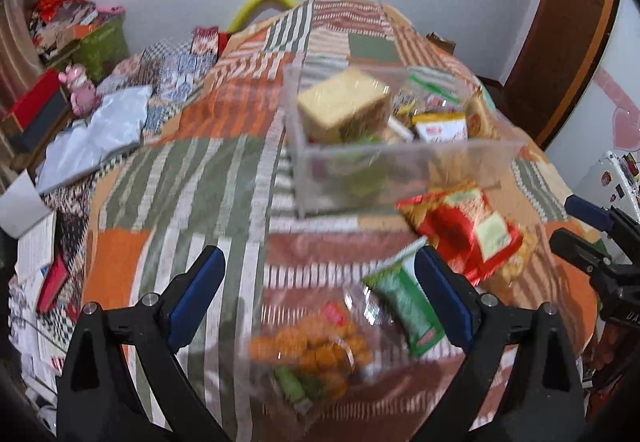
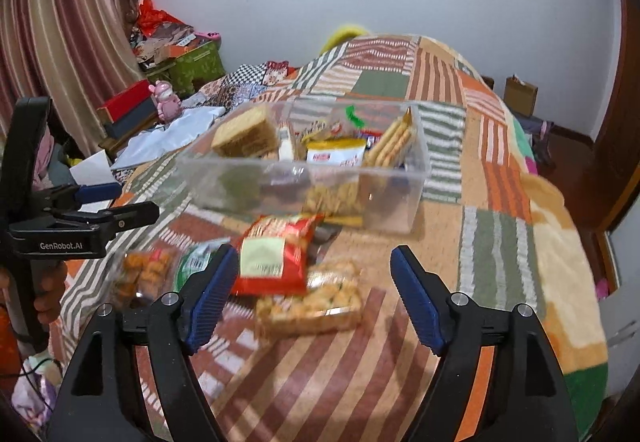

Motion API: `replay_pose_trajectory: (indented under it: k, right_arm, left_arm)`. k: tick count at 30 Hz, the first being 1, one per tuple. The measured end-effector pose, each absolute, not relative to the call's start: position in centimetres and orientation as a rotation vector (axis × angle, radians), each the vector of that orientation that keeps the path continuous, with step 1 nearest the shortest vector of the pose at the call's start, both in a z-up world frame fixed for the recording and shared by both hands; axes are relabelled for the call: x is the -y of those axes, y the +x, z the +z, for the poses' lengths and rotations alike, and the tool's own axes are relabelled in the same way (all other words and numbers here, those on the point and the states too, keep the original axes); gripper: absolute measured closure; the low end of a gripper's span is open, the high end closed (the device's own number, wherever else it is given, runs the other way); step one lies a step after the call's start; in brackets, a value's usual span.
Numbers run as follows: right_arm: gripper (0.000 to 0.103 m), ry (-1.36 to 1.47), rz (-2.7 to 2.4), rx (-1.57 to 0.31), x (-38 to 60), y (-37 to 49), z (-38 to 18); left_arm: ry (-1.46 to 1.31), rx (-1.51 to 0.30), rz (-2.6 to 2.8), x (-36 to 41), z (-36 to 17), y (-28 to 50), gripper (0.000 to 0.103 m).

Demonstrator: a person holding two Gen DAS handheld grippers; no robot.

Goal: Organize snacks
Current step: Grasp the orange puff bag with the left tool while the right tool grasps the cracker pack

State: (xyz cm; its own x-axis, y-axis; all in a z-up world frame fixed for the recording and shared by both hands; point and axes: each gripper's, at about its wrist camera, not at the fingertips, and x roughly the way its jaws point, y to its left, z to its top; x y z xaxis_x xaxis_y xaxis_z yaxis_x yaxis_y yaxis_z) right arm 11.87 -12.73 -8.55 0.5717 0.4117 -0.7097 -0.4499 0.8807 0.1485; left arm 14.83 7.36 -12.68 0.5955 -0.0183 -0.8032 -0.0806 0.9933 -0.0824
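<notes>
Hovering over patchwork bed quilt (image 2: 500, 178), left hand-held gripper (image 1: 320, 282) wide apart, right hand-held gripper (image 2: 314, 292) wide apart, clear plastic snack-filled bin (image 2: 416, 178) beyond, red crinkled snack packet (image 2: 276, 254) beside bin.

Clear glossy plastic bin (image 2: 400, 198) on a matt woven patchwork cloth (image 2: 500, 226).

— How many bins do you count?
— I see one clear bin (image 2: 304, 182).
— Loose packets in front of it?
— I count four: one red bag (image 2: 276, 254), one green packet (image 1: 404, 306), one clear pack of orange pieces (image 1: 308, 350), and one clear pack of pale biscuits (image 2: 312, 306).
</notes>
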Motion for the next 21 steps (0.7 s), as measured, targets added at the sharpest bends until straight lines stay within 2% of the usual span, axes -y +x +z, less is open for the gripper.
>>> replay_pose_trajectory:
  k: [11, 14, 21]
  right_arm:
    - [0.027, -0.047, 0.494, -0.899, 13.1, 11.1, -11.6]
    - [0.027, -0.052, 0.494, -0.918, 13.1, 11.1, -12.3]
    - [0.027, -0.061, 0.501, -0.929, 12.8, 11.3, -12.7]
  left_arm:
    - [-0.142, -1.054, 0.061, -7.7, -17.3, 12.8, 0.006]
    - [-0.11, -1.048, 0.063, -6.9, -17.7, 12.5, 0.001]
    - [-0.082, -1.02, 0.064, -6.0, -18.2, 12.0, 0.0]
